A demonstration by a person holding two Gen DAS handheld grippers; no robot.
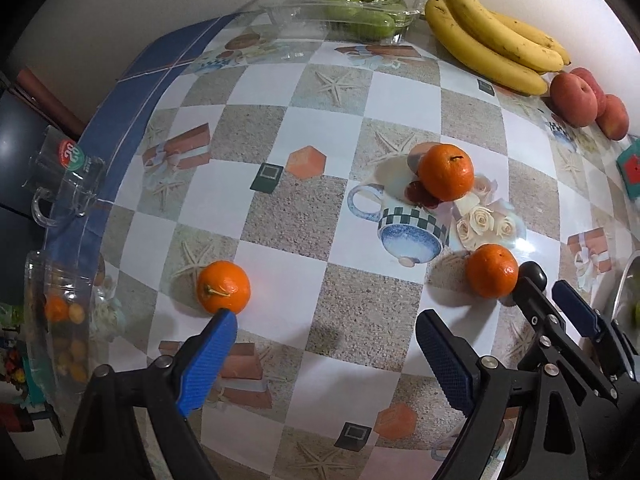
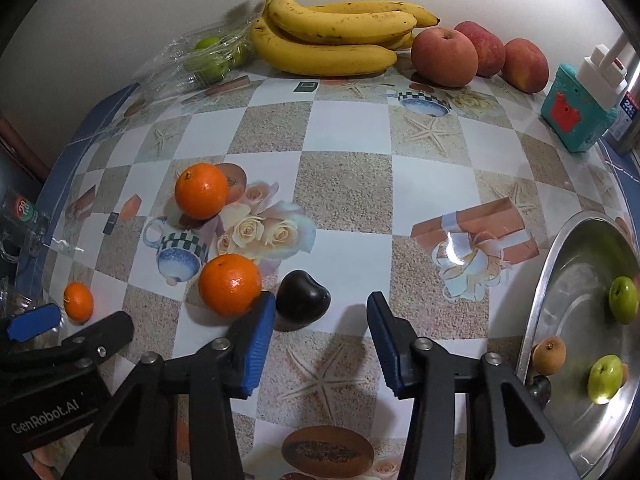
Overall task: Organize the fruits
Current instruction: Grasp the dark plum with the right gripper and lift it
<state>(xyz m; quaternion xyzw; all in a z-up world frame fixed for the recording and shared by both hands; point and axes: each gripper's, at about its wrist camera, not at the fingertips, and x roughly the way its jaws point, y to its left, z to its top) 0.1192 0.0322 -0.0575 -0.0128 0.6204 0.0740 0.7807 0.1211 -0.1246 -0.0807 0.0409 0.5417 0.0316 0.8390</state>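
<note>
Three oranges lie on the patterned tablecloth: one far point(image 1: 446, 171) point(image 2: 201, 191), one near point(image 1: 492, 271) point(image 2: 229, 285), one at the left point(image 1: 223, 287) point(image 2: 78, 302). My left gripper point(image 1: 326, 334) is open and empty, its left fingertip point(image 1: 224, 320) just in front of the left orange. My right gripper point(image 2: 321, 316) is open and empty, also seen in the left wrist view point(image 1: 550, 292). A dark plum point(image 2: 303, 299) lies just ahead of its left finger, beside the near orange. A steel bowl point(image 2: 568, 264) at the right holds two green fruits point(image 2: 623, 299) point(image 2: 605, 378).
Bananas point(image 2: 340, 36) point(image 1: 492, 36), red apples point(image 2: 444, 57) point(image 1: 572, 98) and a clear box of green fruits point(image 1: 356, 12) point(image 2: 208, 60) line the back wall. A teal toy box point(image 2: 576, 108) stands at the back right. A brown fruit point(image 2: 549, 355) sits beside the bowl rim. Glassware point(image 1: 64, 176) is past the left edge.
</note>
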